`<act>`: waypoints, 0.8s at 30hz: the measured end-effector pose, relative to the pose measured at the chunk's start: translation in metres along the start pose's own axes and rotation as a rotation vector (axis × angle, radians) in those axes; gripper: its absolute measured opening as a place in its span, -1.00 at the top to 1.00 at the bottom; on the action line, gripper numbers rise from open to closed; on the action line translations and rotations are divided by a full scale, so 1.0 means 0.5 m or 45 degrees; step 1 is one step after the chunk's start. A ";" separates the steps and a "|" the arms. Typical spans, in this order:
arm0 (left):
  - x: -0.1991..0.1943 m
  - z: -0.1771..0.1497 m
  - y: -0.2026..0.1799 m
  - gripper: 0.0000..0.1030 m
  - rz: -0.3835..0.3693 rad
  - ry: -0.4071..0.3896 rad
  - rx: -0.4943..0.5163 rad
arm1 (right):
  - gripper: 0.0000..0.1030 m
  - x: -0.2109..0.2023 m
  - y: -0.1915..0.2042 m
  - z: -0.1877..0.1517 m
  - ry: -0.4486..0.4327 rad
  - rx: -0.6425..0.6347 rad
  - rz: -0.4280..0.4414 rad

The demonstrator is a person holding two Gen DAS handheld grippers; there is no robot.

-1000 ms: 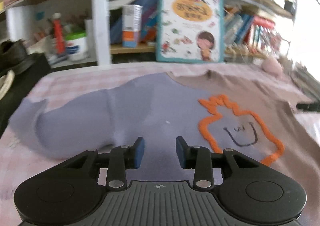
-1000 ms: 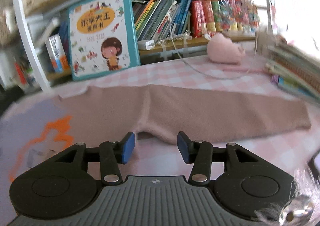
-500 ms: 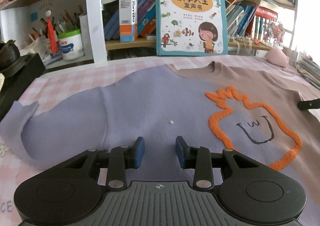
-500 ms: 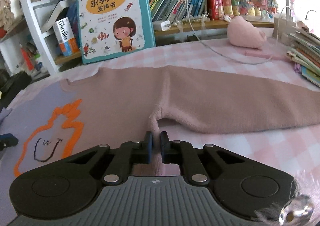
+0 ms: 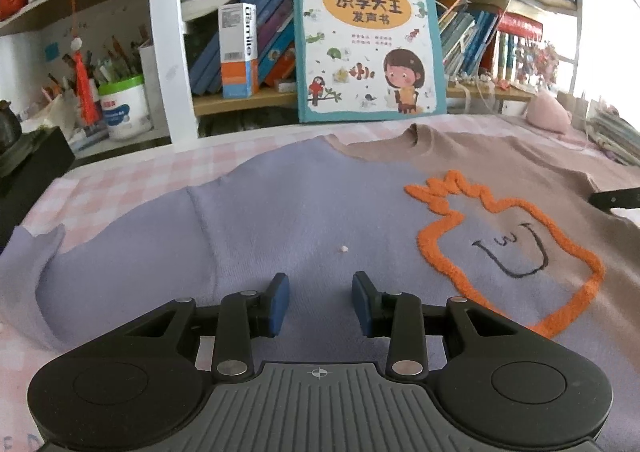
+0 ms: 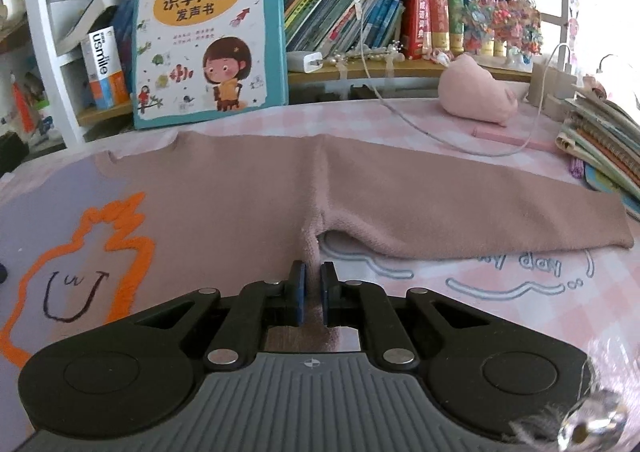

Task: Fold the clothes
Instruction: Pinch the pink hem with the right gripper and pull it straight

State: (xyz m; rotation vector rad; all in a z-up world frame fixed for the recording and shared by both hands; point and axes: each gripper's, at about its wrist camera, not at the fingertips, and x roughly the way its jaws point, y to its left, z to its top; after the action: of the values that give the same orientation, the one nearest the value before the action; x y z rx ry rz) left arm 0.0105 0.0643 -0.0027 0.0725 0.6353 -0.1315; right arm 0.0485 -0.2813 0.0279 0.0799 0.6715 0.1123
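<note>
A picture book (image 6: 210, 32) stands at 12 o'clock behind the flat sweater (image 6: 248, 188). The right gripper (image 6: 312, 284), angled down, pinches its underarm seam. The left gripper (image 5: 320, 302) hovers over it, jaws narrowly apart, empty.

So the right gripper (image 6: 312, 284) sits at 6 o'clock, blue pads pinched on the pink edge of the sweater (image 6: 248, 188) right below the armpit, a sliver of fabric between them. The sleeve (image 6: 480, 212) stretches flat toward 3 o'clock over the checked tablecloth (image 6: 500, 292). The orange outline with a smiley (image 6: 80, 264) is at 8 o'clock. A kids' picture book (image 6: 208, 32) leans on the shelf at 11, with a pink plush (image 6: 476, 100) at 2 and a white cable (image 6: 420, 128) trailing past it.
</note>
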 end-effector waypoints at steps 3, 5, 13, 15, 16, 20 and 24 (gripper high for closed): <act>-0.015 0.004 0.013 0.30 0.005 0.031 -0.030 | 0.77 -0.006 -0.012 -0.004 0.011 0.023 0.016; -0.028 0.003 0.021 0.30 0.019 0.038 -0.037 | 0.73 -0.014 -0.014 -0.006 0.023 0.035 0.028; -0.107 -0.021 0.047 0.00 0.113 -0.004 -0.141 | 0.67 -0.062 -0.038 -0.031 0.066 0.081 0.069; -0.121 -0.019 0.052 -0.03 0.139 -0.025 -0.142 | 0.67 -0.072 -0.040 -0.037 0.074 0.093 0.084; -0.120 -0.020 0.053 -0.03 0.152 -0.014 -0.133 | 0.67 -0.075 -0.037 -0.040 0.075 0.083 0.086; -0.089 -0.032 0.053 0.29 0.171 0.068 -0.069 | 0.83 -0.086 -0.014 -0.047 0.073 0.006 0.070; -0.067 -0.029 0.054 0.43 0.172 0.065 -0.027 | 0.86 -0.094 -0.001 -0.053 0.085 0.003 0.113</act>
State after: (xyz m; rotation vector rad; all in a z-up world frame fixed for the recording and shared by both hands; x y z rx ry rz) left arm -0.0208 0.0958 0.0061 0.0986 0.6803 0.0073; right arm -0.0045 -0.2869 0.0361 0.1083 0.7345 0.2002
